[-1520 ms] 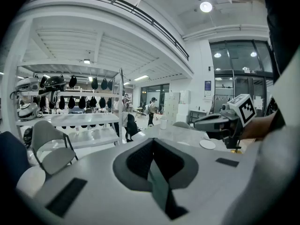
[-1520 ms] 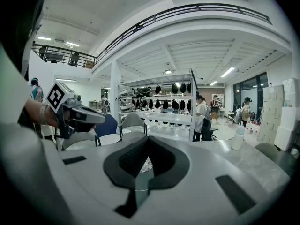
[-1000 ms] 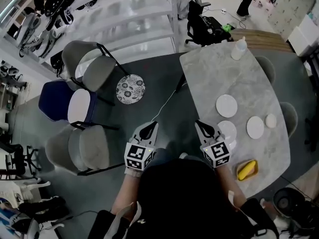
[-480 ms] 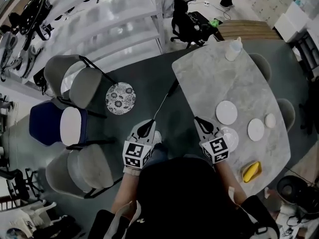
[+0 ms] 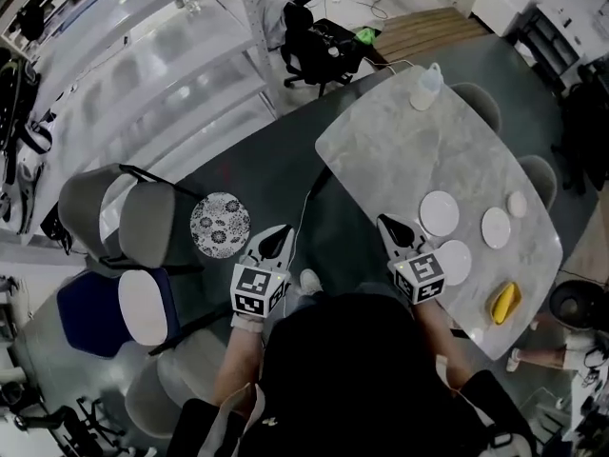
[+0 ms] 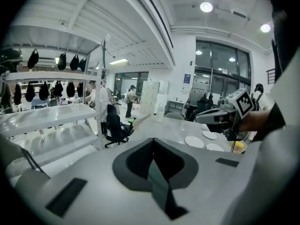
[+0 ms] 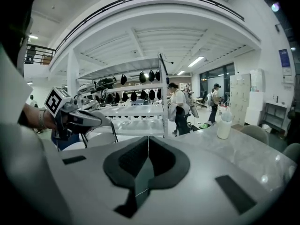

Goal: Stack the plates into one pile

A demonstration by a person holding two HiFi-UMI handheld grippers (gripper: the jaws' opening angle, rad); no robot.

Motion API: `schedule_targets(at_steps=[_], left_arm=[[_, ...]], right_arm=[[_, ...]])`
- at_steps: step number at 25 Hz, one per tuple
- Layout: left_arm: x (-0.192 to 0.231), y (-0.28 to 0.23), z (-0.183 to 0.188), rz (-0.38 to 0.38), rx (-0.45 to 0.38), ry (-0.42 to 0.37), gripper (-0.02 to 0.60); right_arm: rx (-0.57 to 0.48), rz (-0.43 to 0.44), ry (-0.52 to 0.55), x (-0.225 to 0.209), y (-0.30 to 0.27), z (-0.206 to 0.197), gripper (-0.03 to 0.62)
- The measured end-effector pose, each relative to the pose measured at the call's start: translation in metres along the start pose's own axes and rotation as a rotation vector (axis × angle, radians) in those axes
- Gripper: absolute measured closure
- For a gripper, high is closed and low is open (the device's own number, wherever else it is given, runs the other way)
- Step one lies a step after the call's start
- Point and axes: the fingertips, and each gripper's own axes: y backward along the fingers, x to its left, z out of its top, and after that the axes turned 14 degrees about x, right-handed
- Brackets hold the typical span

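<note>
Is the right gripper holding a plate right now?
No, the right gripper has its jaws closed together with nothing between them.

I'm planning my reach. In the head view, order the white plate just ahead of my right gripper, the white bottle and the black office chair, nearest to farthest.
1. White plate, on the table, just past the right gripper.
2. White bottle, table's far end.
3. Black office chair, beyond the table.

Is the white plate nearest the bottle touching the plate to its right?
Apart. The head view shows a strip of bare table between that plate and its right-hand neighbour.
</note>
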Motion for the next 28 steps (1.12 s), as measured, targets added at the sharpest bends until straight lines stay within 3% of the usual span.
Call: schedule_targets(at_steps=[5,10,22,28], left_arm=[[0.015,-0.031,0.005,-0.093,0.038,-0.033,0.573],[0.004,-0.063,0.016,-0.169,0.067,-0.086,0.572],[-0.093,-0.160,0.052,-0.370,0.184,-0.259,0.572],[-0.148,-0.206,0.068,-0.402,0.236,-0.329,0.572]], right_arm=[[0.009,-0.093,-0.047,-0.012,-0.005,-0.007,0.576],[0.011,-0.175,-0.146,-0.032,0.009,-0.023,0.576],[0.034,-0.322,-0.358,-0.122,0.057,-0.087,0.576],[0.068,-0.348,-0.380,-0.172,0.075,-0.120,0.576]])
